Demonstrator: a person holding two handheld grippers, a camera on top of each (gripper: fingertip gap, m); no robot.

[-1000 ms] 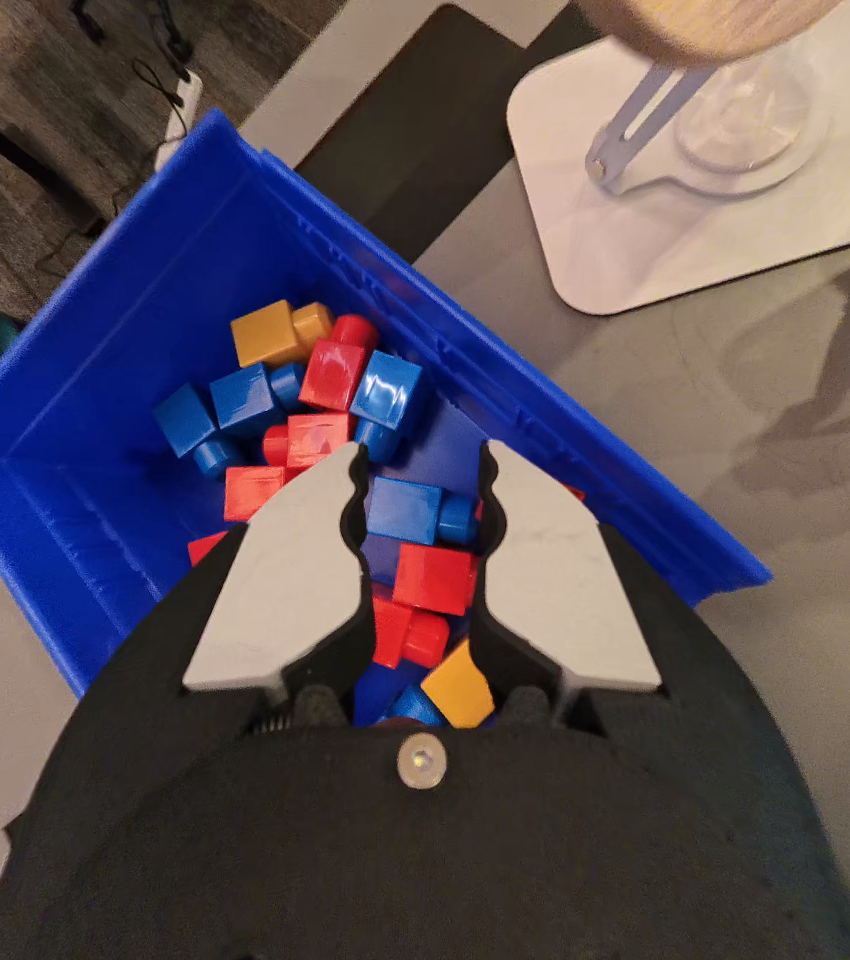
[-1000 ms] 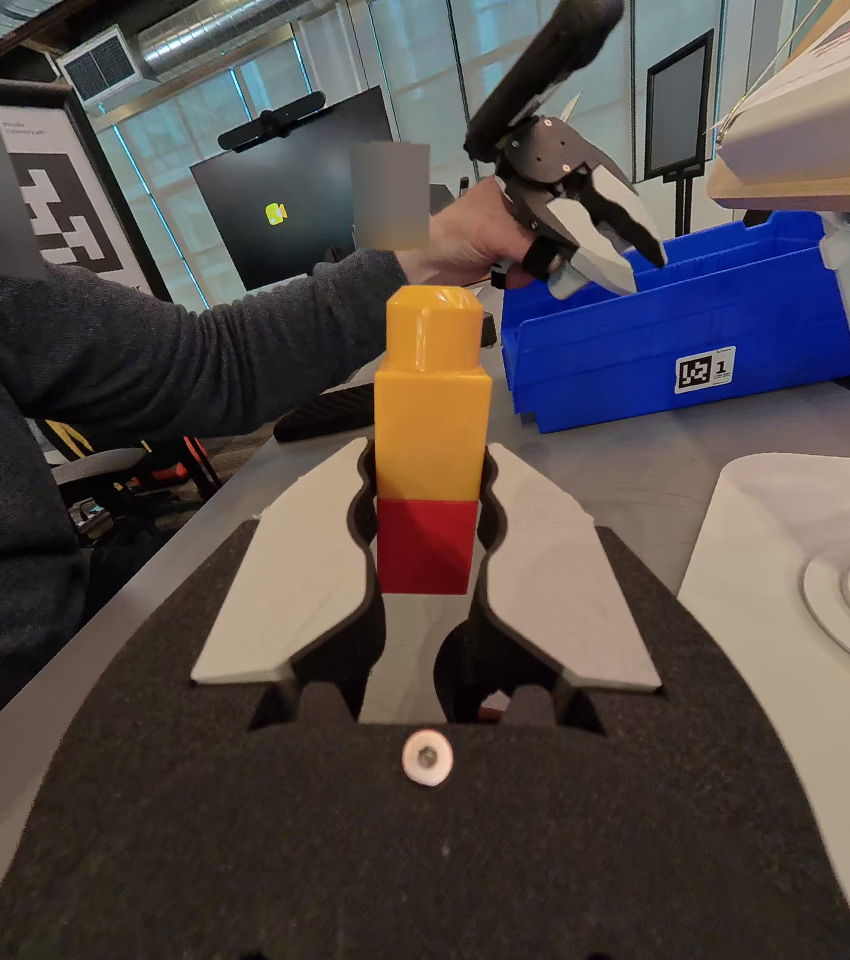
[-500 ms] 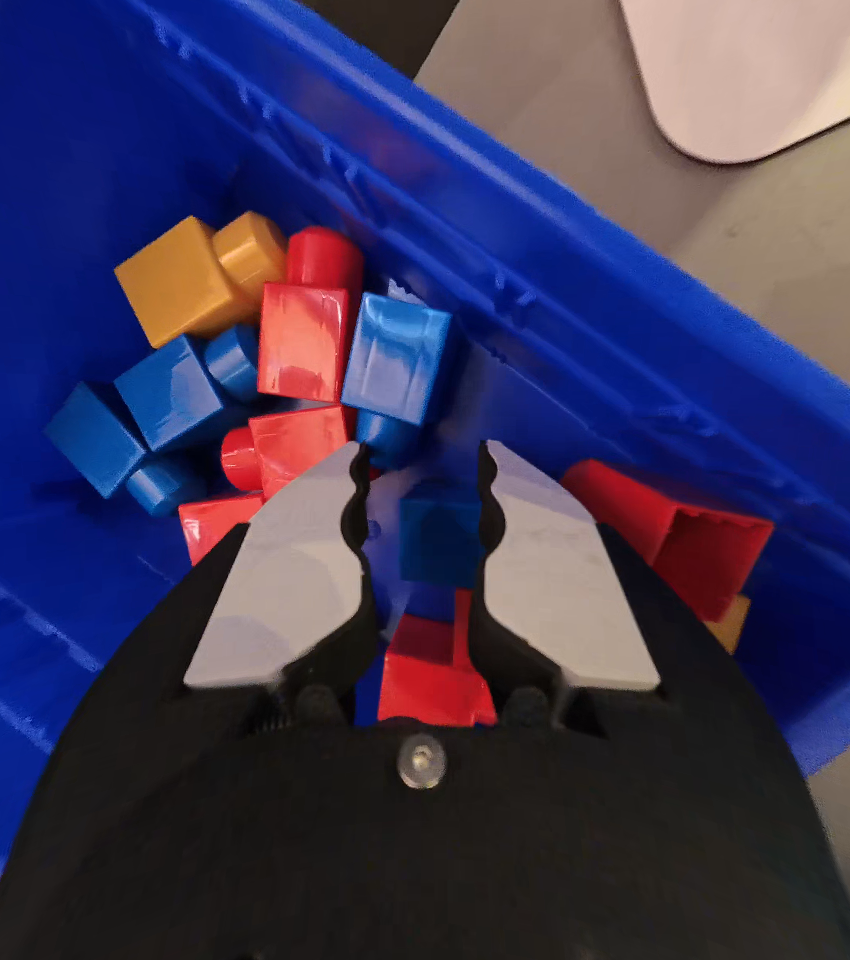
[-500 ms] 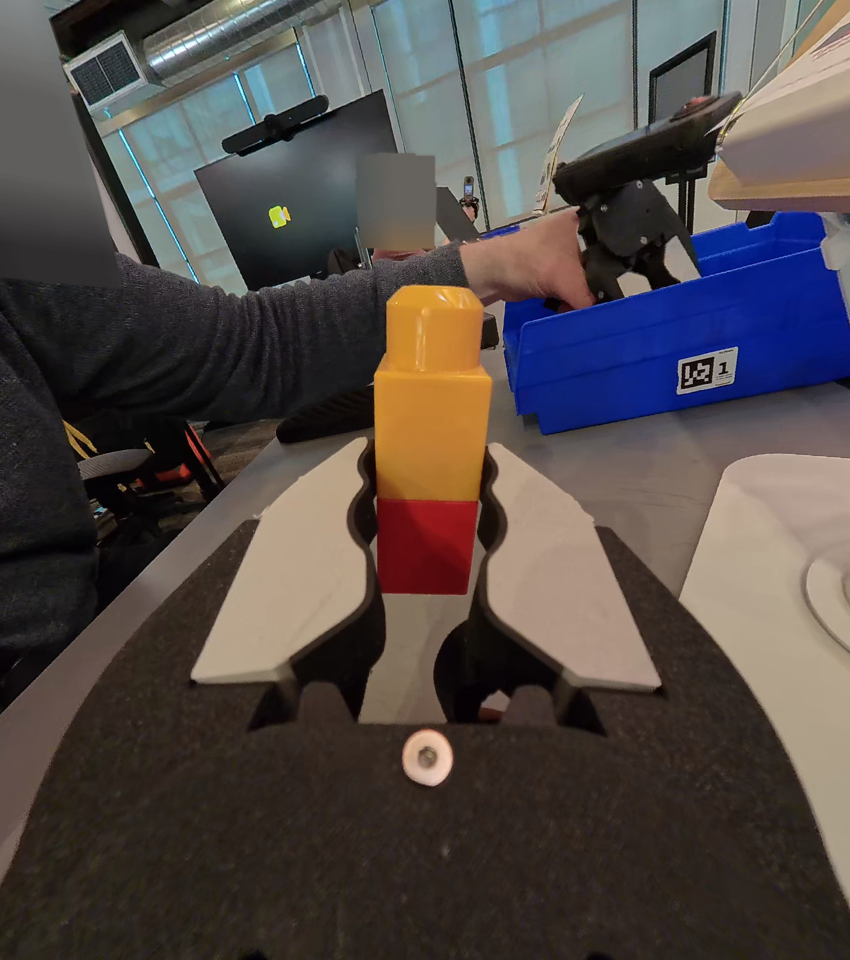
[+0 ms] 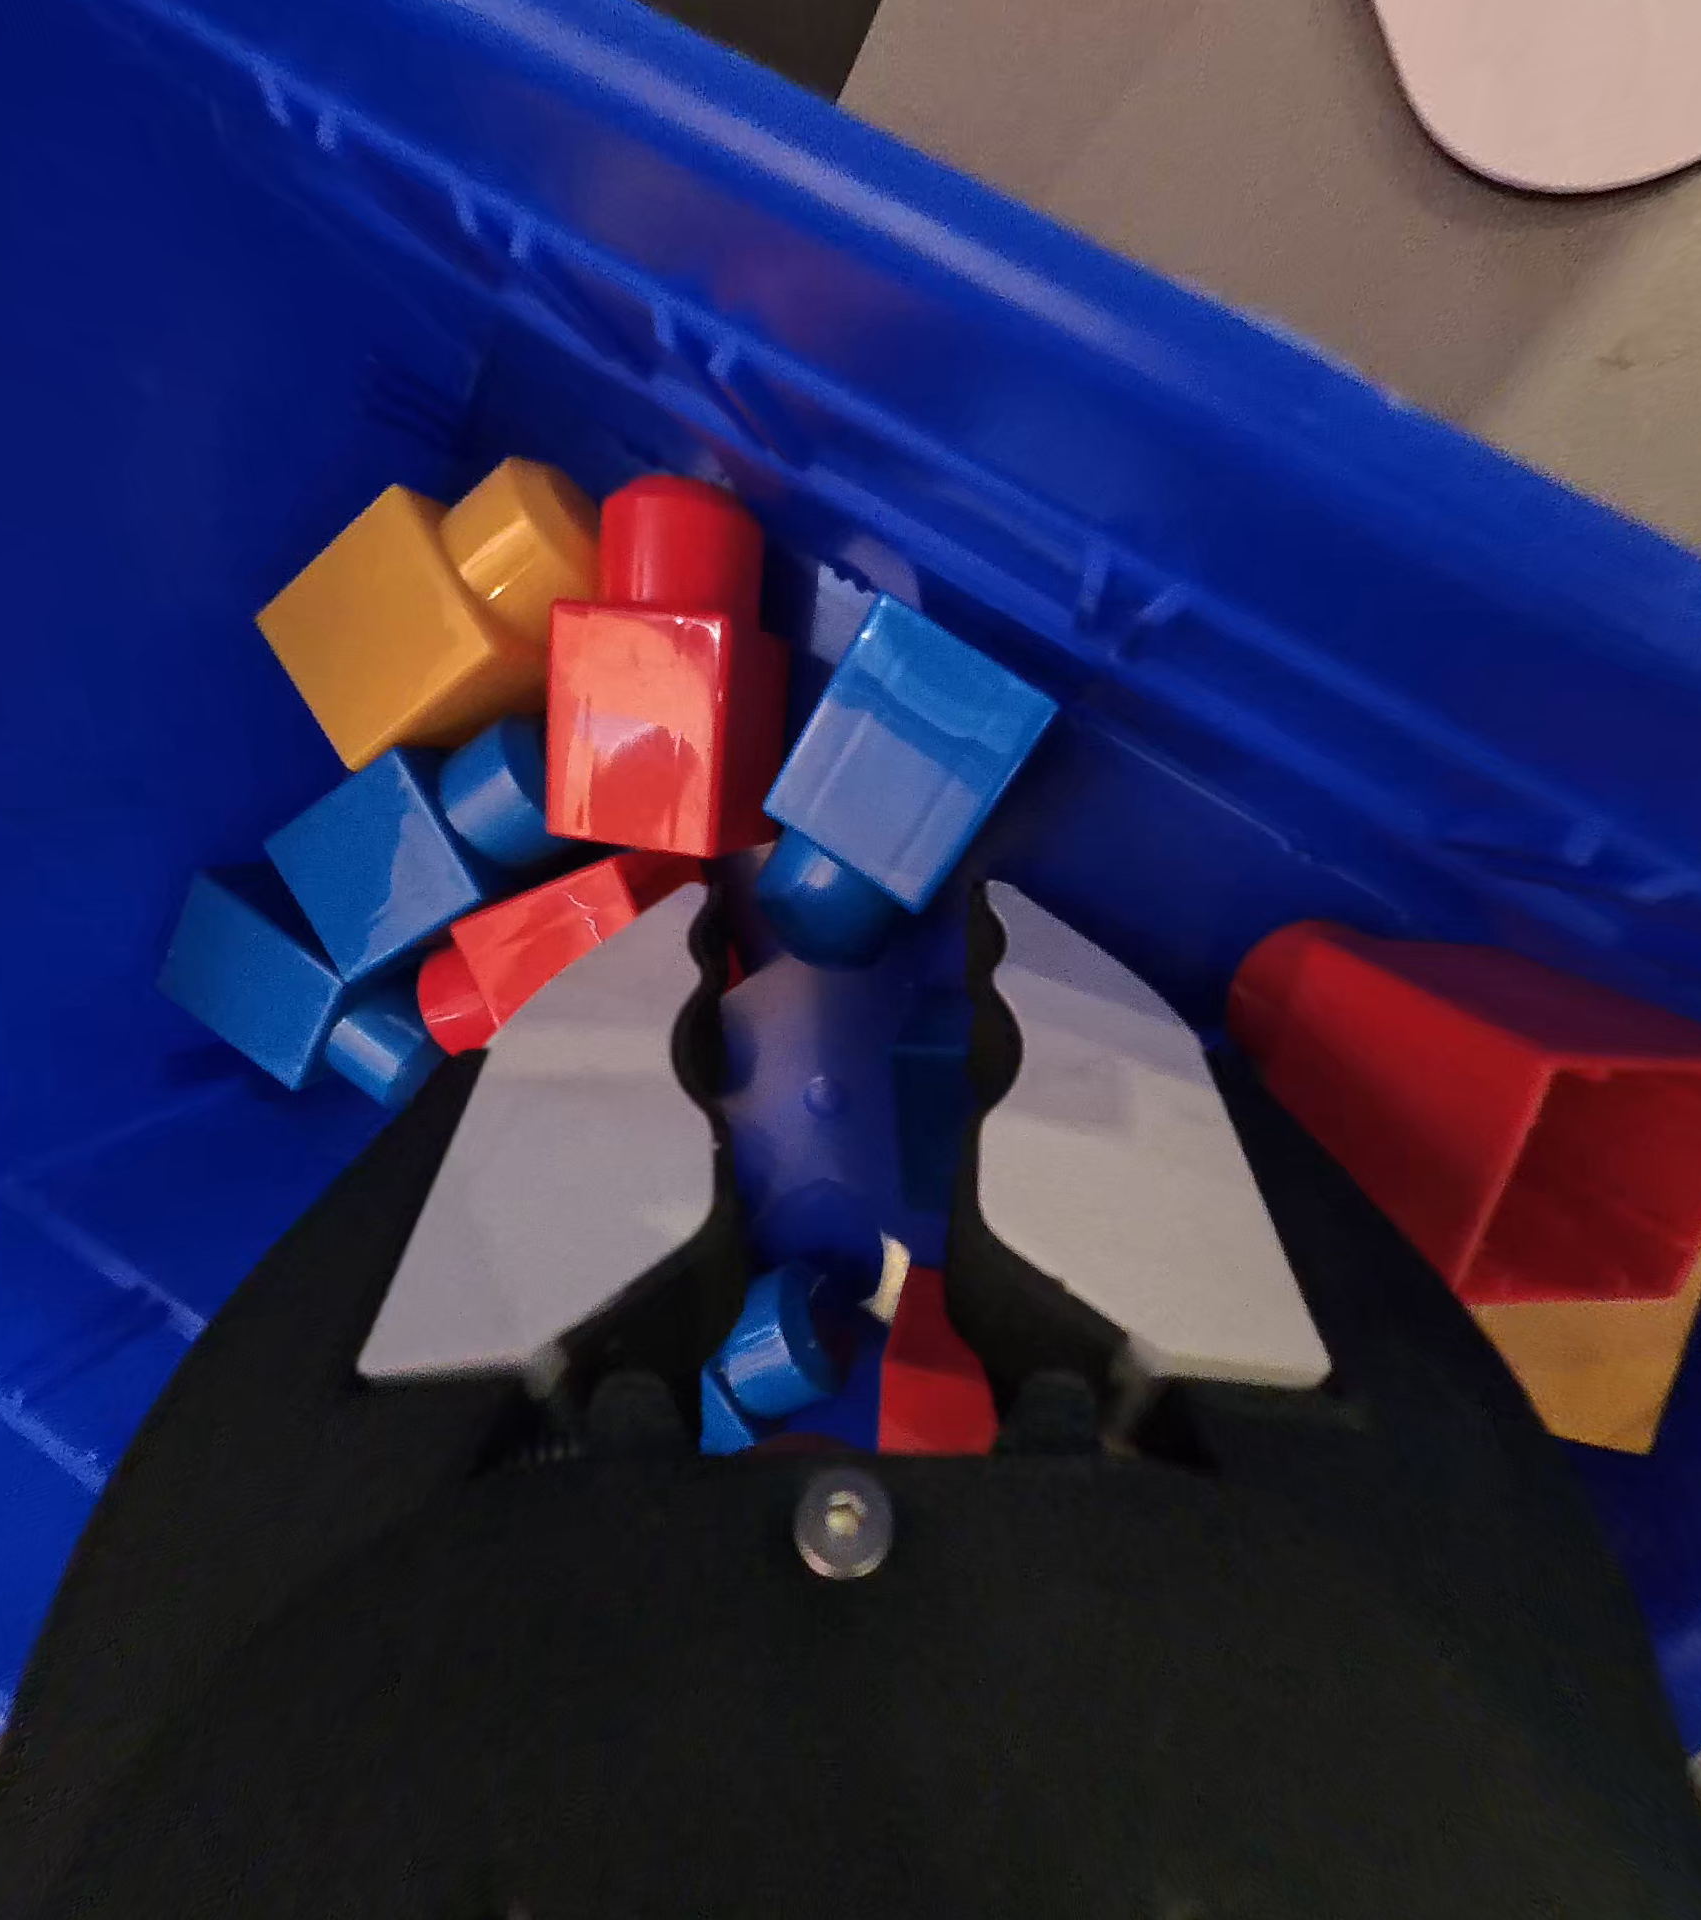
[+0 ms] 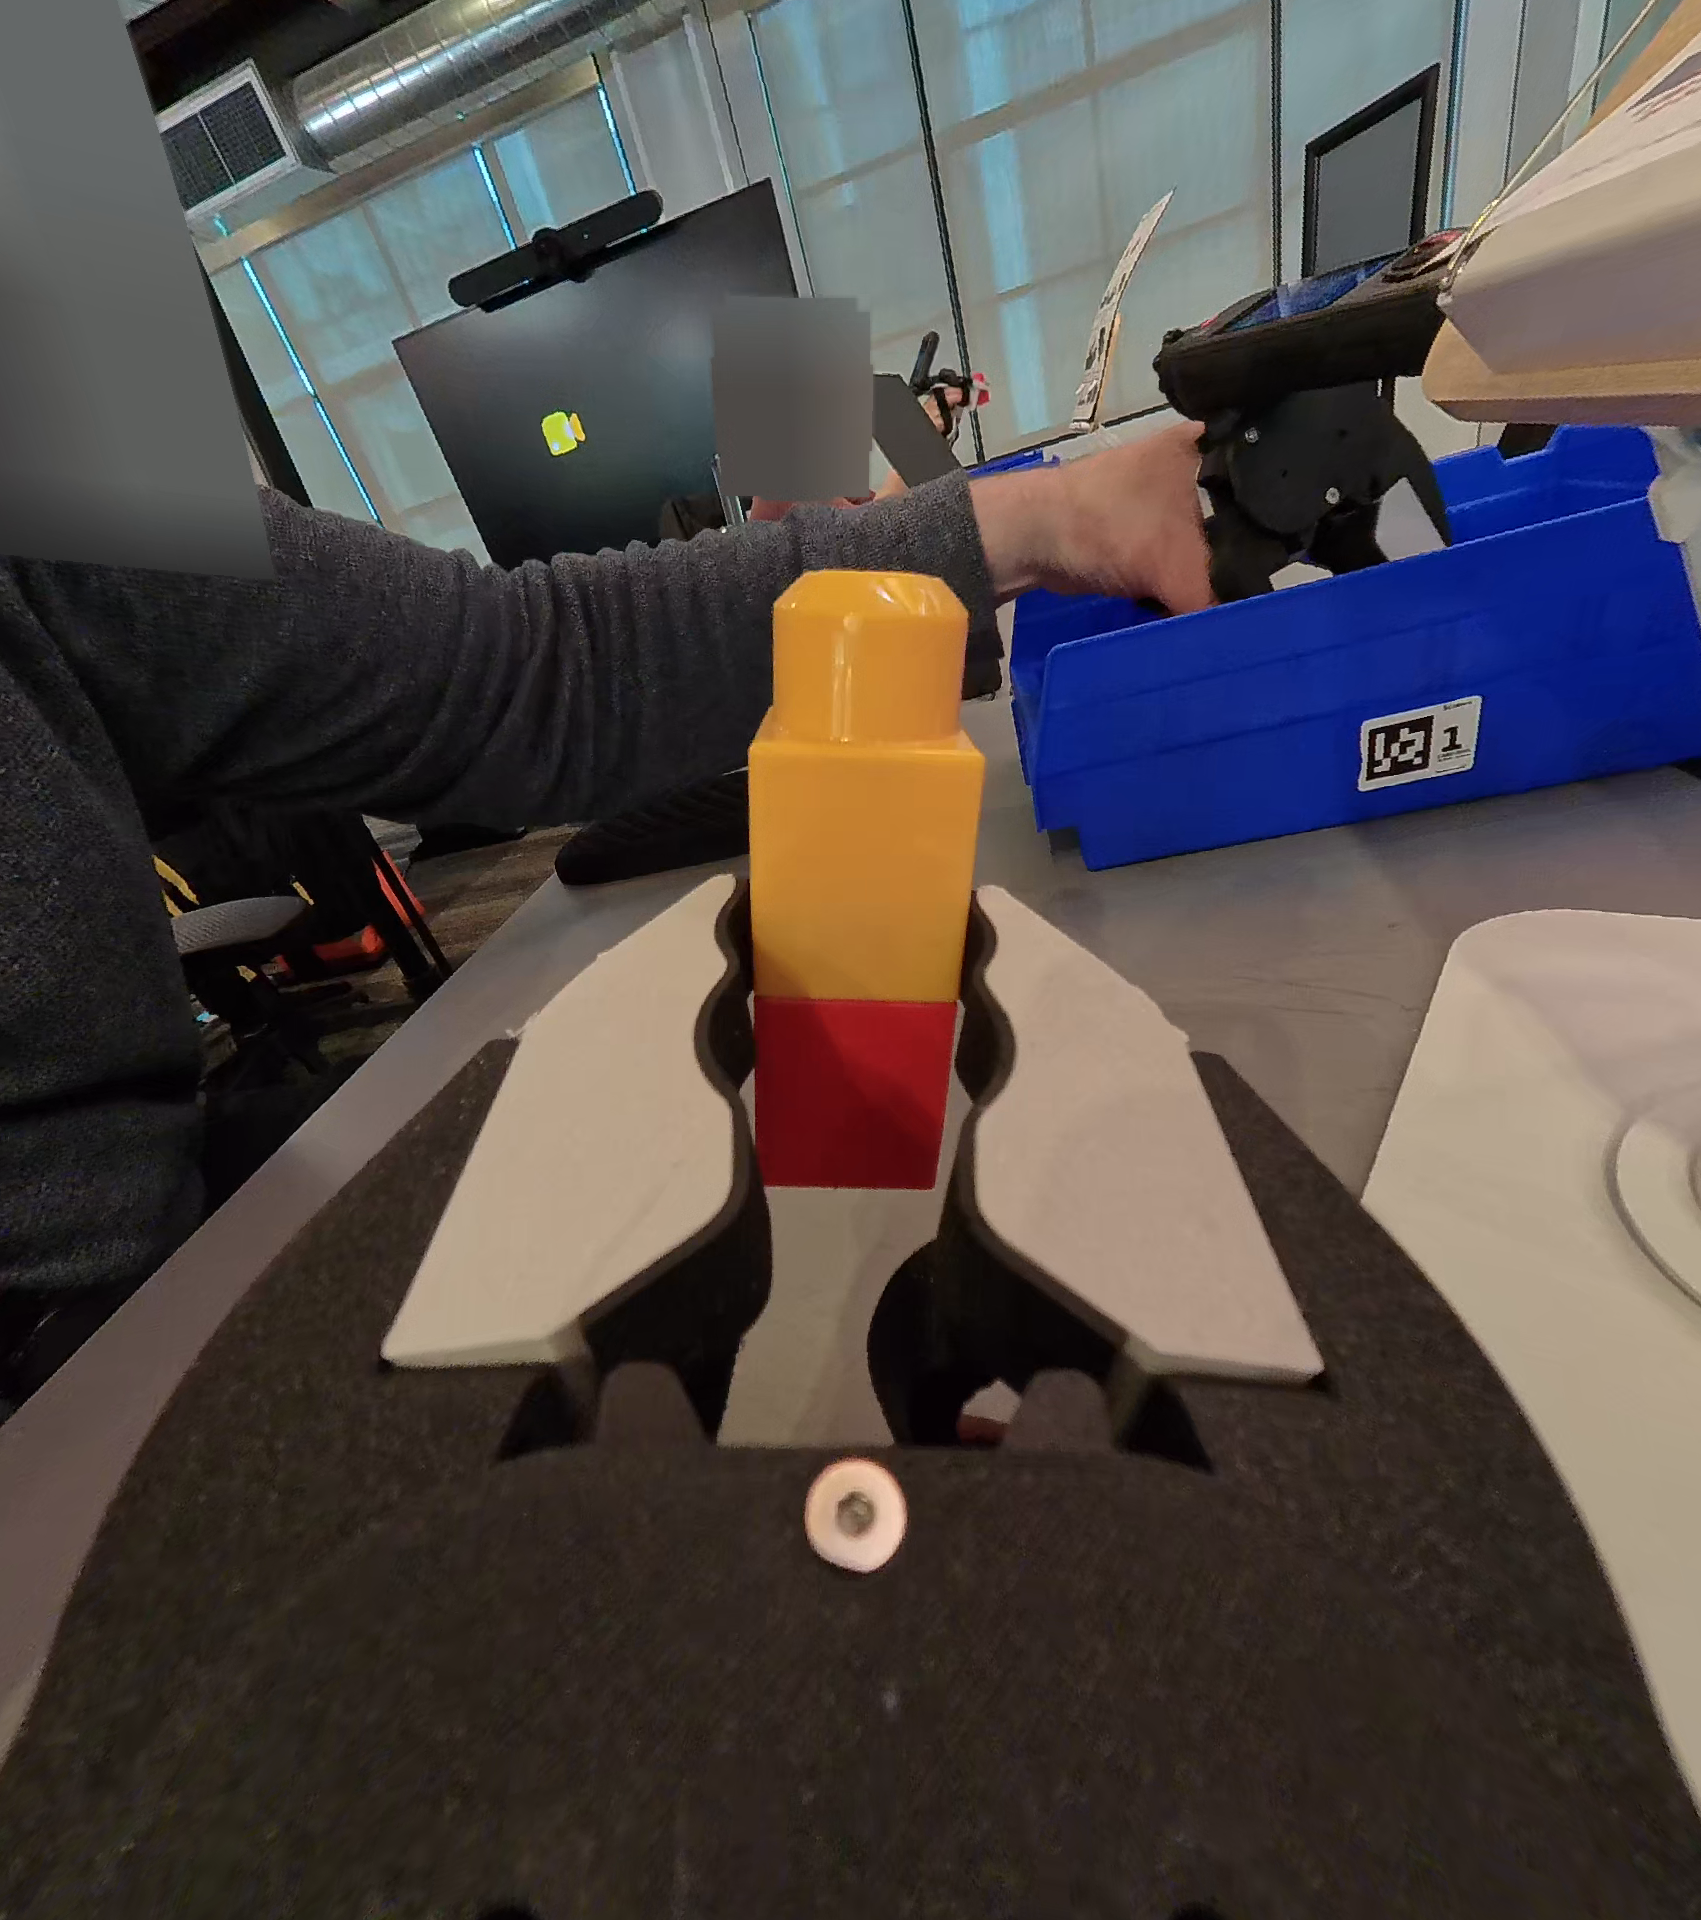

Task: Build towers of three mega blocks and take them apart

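Two-block stack, yellow block [image 6: 865,862] on red block [image 6: 851,1091], is clamped by right gripper [image 6: 854,997]. Left gripper [image 5: 838,997] is lowered into blue bin [image 5: 1189,436], jaws parted, nothing gripped.

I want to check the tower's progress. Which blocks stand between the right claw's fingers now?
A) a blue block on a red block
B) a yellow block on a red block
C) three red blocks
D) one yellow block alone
B: in the right wrist view the yellow block sits on the red block, and the right claw is shut on this pair.
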